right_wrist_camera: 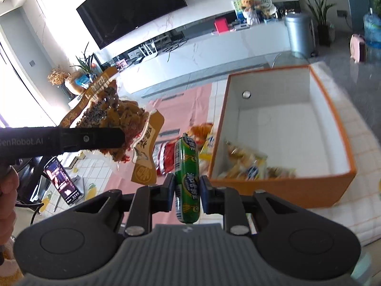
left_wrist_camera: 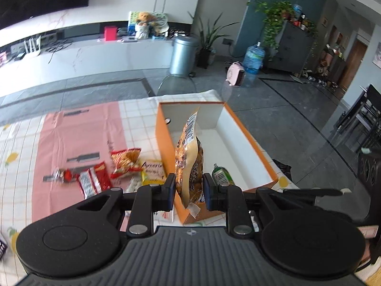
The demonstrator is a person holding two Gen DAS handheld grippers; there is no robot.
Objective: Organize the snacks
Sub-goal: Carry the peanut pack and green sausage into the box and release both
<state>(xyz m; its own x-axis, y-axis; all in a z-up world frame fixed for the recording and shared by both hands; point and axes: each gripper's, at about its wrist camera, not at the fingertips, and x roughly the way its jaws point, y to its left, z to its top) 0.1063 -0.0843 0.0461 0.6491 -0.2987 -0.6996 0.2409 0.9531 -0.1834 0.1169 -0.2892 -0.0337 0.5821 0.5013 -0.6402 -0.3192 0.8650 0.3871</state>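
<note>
My left gripper point(left_wrist_camera: 189, 188) is shut on a golden-brown snack pouch point(left_wrist_camera: 189, 162), held upright in the air over the near corner of the orange box point(left_wrist_camera: 164, 140). My right gripper point(right_wrist_camera: 187, 191) is shut on a green sausage stick point(right_wrist_camera: 187, 166), lifted in front of the box's point(right_wrist_camera: 285, 188) near wall. The right wrist view also shows the left gripper point(right_wrist_camera: 114, 138) from the side, with the pouch point(right_wrist_camera: 119, 116) hanging from it. Yellow snack packets point(right_wrist_camera: 247, 166) lie inside the box. Red packets point(left_wrist_camera: 95, 178), a red-orange pack point(left_wrist_camera: 125, 162) and a yellow pack point(left_wrist_camera: 152, 170) lie on the cloth left of the box.
The table wears a pink and white checked cloth point(left_wrist_camera: 78, 143). A phone point(right_wrist_camera: 64, 183) with a lit screen lies at the left, near a hand point(right_wrist_camera: 7, 190). Beyond the table stand a metal bin point(left_wrist_camera: 183, 54), a water jug point(left_wrist_camera: 254, 57) and a dark chair point(left_wrist_camera: 366, 119).
</note>
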